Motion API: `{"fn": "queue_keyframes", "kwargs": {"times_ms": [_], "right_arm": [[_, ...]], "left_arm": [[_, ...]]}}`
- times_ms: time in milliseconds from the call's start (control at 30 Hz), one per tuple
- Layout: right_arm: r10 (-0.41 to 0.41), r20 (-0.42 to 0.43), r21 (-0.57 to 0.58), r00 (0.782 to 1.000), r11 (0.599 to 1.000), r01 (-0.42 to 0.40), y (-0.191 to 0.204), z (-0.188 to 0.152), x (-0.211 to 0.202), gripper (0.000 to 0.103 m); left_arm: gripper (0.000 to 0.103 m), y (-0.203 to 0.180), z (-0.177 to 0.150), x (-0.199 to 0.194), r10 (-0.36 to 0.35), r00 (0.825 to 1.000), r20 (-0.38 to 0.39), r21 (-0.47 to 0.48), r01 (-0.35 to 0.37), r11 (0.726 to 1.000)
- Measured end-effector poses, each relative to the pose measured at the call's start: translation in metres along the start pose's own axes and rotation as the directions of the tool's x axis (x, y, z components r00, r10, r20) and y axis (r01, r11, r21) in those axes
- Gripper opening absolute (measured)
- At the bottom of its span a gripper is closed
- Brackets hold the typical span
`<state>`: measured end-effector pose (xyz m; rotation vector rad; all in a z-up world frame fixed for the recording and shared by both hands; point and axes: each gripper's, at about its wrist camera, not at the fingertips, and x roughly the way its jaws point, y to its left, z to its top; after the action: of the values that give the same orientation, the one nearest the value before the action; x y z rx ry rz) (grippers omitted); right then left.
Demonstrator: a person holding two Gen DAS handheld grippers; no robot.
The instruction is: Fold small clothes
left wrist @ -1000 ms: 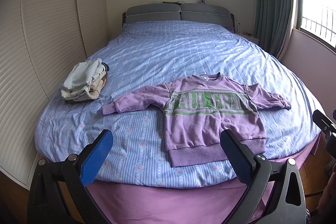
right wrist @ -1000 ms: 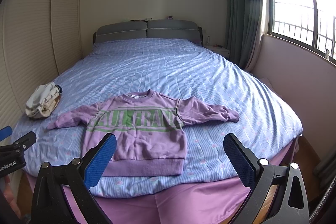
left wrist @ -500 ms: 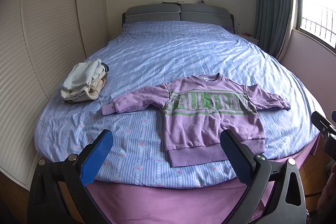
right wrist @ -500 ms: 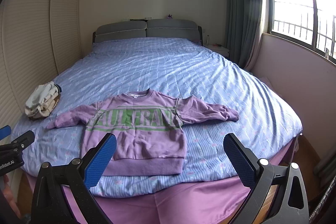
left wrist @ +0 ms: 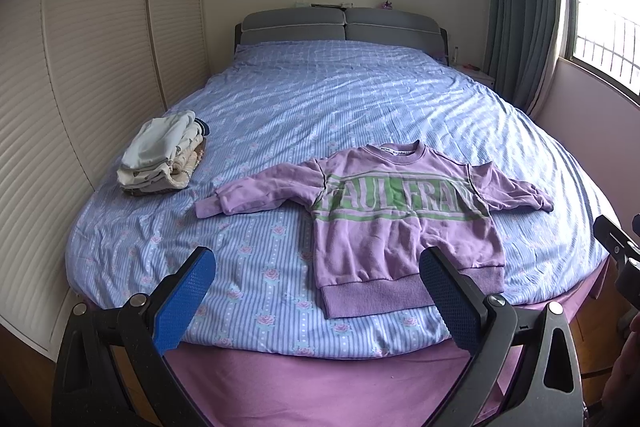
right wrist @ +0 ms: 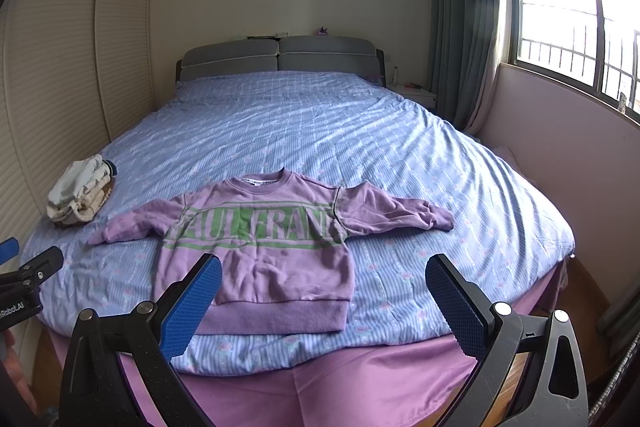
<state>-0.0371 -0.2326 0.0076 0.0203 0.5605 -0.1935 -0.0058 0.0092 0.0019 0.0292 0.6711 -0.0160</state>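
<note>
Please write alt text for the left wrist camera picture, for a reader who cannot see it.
A small purple sweatshirt with green lettering lies flat, sleeves spread, near the foot of a bed with a blue striped cover. The open left gripper hangs above the bed's edge, holding nothing. A pile of folded clothes sits to the left.

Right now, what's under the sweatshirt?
The sweatshirt lies flat on the blue sheet. The sheet shows all round it; anything beneath the fabric is hidden.
</note>
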Motion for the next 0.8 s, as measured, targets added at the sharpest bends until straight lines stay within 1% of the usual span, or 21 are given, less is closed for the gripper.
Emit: {"fn": "queue_keyframes", "kwargs": {"times_ms": [800], "right_arm": [[0.000, 0.000, 0.007, 1.000, 1.000, 0.000, -0.0008, -0.0006, -0.0002, 0.103]], "left_arm": [[0.103, 0.0026, 0.0000, -0.0010, 0.000, 1.000, 0.000, -0.001, 0.000, 1.000]]}}
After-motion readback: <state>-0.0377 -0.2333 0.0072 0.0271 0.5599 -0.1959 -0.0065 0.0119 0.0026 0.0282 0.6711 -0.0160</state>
